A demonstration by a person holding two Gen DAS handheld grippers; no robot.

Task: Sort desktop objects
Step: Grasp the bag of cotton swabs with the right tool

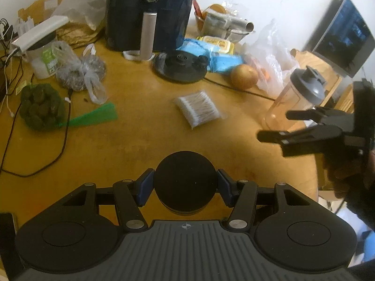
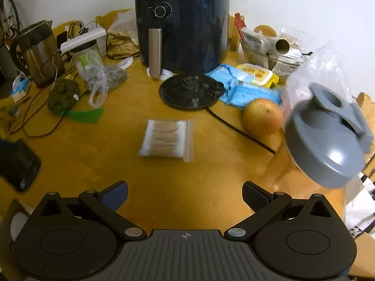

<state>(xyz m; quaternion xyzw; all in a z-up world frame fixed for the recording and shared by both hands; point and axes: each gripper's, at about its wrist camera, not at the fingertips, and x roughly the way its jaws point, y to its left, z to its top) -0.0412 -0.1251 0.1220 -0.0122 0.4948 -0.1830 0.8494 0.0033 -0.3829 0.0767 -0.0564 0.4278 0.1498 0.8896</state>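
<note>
From the left wrist camera I have the left gripper (image 1: 185, 188) pinching a round black jar (image 1: 185, 185) by its sides, both blue pads pressed against it, lifted clear of the yellow table (image 1: 131, 145). Ahead lie a bag of cotton swabs (image 1: 199, 108), a kettle base (image 1: 180, 66) and an orange (image 1: 244, 76); the right gripper (image 1: 271, 126) reaches in near the shaker bottle (image 1: 297, 96). I would keep the jar level and set it down on bare wood, well apart from the swabs, before easing the squeeze. From the right wrist camera the right gripper (image 2: 185, 196) stands spread with nothing between its pads. The swab bag (image 2: 167, 141) lies straight ahead, the bottle's grey lid (image 2: 325, 140) close at the right and blurred, so I cannot judge its clearance well. If the bottle is next, I would swing right and take it below the lid, minding the black cord (image 2: 241, 133) beside the orange (image 2: 262, 117).
</note>
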